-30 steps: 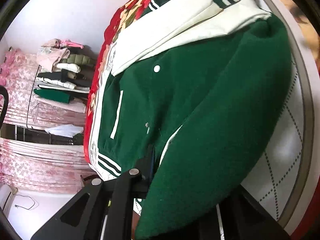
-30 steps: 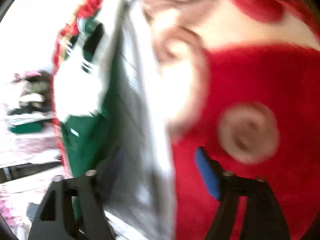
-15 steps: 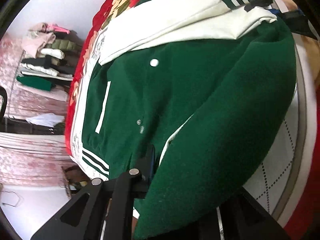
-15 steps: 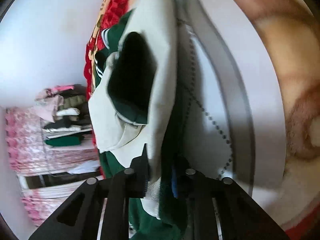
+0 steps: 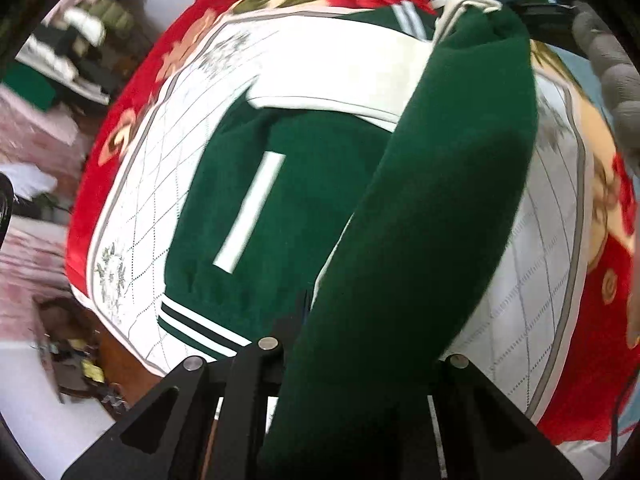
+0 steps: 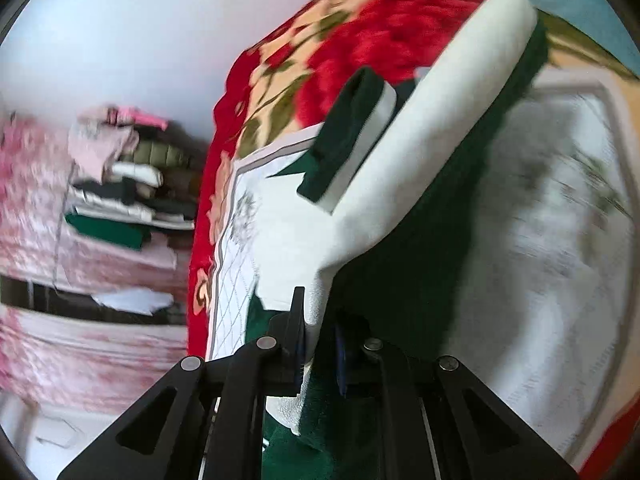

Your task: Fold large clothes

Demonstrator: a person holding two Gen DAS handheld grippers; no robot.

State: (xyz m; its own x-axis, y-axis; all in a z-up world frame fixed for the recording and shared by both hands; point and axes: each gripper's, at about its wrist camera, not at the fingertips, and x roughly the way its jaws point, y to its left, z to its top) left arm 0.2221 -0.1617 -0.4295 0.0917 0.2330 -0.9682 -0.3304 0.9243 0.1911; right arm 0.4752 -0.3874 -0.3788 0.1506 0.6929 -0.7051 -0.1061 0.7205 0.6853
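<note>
A green varsity jacket (image 5: pixel 304 184) with white sleeves and striped cuffs lies on a white quilted mat (image 5: pixel 132 216) on the bed. My left gripper (image 5: pixel 332 344) is shut on a raised fold of the jacket's green body (image 5: pixel 440 208), lifted above the flat half. My right gripper (image 6: pixel 320 332) is shut on the jacket (image 6: pixel 420 280) at the base of a white sleeve (image 6: pixel 420 128), which stretches up and away with its green cuff (image 6: pixel 344 136) hanging off it. The right gripper also shows in the left wrist view, at the top right, beyond the fold.
A red floral blanket (image 5: pixel 120 128) covers the bed under the mat. A shelf with stacked folded clothes (image 6: pixel 128 184) stands at the left behind pink curtains (image 6: pixel 60 352). A white wall (image 6: pixel 140 32) is behind. Clutter lies on the floor (image 5: pixel 72 352) at lower left.
Both grippers have lifted the jacket's near half higher and carried it over the flat half. The mat and blanket now show around the jacket. The right gripper closed on the sleeve base.
</note>
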